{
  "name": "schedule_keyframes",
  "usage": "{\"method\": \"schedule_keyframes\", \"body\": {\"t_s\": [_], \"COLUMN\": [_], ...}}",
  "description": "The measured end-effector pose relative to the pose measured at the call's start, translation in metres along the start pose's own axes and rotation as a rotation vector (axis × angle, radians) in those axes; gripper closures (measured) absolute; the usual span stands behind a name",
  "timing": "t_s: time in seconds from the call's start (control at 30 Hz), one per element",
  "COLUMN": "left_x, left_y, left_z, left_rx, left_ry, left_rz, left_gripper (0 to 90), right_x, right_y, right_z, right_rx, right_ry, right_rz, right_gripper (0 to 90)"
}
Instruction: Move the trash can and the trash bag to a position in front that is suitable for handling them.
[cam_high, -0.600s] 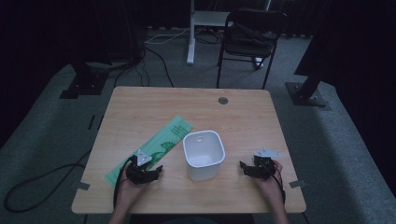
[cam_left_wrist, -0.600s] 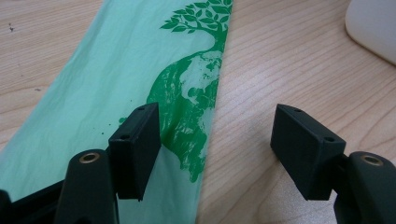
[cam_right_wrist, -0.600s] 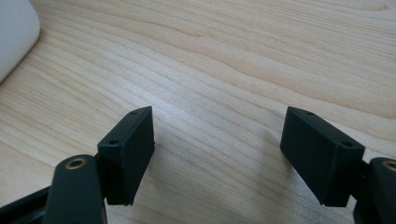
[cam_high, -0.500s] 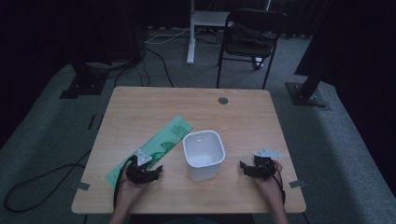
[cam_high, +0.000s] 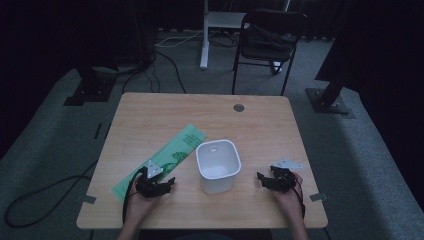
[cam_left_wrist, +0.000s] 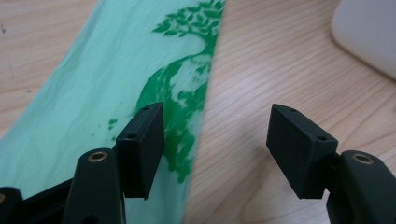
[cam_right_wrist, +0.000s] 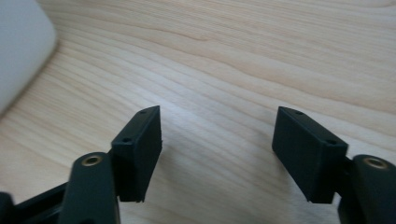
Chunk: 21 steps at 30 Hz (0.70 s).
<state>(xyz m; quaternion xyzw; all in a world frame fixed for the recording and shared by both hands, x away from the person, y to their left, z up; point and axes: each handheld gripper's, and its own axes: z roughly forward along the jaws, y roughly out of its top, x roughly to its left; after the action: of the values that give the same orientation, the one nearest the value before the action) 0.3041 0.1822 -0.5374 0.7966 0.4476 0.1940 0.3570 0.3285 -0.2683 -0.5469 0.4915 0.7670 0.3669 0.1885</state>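
A flat green bag (cam_high: 165, 156) printed with a dark green tree lies diagonally on the wooden table (cam_high: 165, 117), left of a white square bin (cam_high: 218, 165). My left gripper (cam_high: 162, 186) rests open at the bag's near end; in the left gripper view the gripper (cam_left_wrist: 217, 144) has one jaw over the green bag (cam_left_wrist: 102, 107) and the other over bare wood, with the bin (cam_left_wrist: 369, 32) at the top right. My right gripper (cam_high: 263, 180) sits open on the table right of the bin, its jaws (cam_right_wrist: 217, 149) empty above wood, the white bin (cam_right_wrist: 21, 51) at the left edge.
A small round grommet (cam_high: 239, 107) is set in the table near its far edge. Beyond the table stand a dark chair (cam_high: 270, 40), a white post (cam_high: 204, 35) and cables on the grey floor. Tape marks sit at the near table corners.
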Motion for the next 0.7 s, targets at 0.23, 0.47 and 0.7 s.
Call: {"method": "schedule_keyframes", "body": {"t_s": [0.23,0.47,0.7], "left_x": [-0.017,-0.036,-0.040], "left_y": [0.015,0.026,0.038], "left_z": [0.001,0.011,0.016], "left_rx": [-0.013,-0.012,-0.029], "left_ry": [-0.057,-0.100,-0.107], "left_rz": [0.025,0.051,0.040], "left_gripper": [38.0,38.0,38.0], "right_x": [0.013,0.038,0.060], "right_y": [0.006,0.012,0.019], "right_z": [-0.006,-0.006,-0.002], "right_rx": [-0.026,-0.038,-0.036], "right_ry": [0.030,0.089,0.140], "right_rz": [-0.018,-0.075,-0.139], "right_gripper": [34.1,34.1,34.1]}}
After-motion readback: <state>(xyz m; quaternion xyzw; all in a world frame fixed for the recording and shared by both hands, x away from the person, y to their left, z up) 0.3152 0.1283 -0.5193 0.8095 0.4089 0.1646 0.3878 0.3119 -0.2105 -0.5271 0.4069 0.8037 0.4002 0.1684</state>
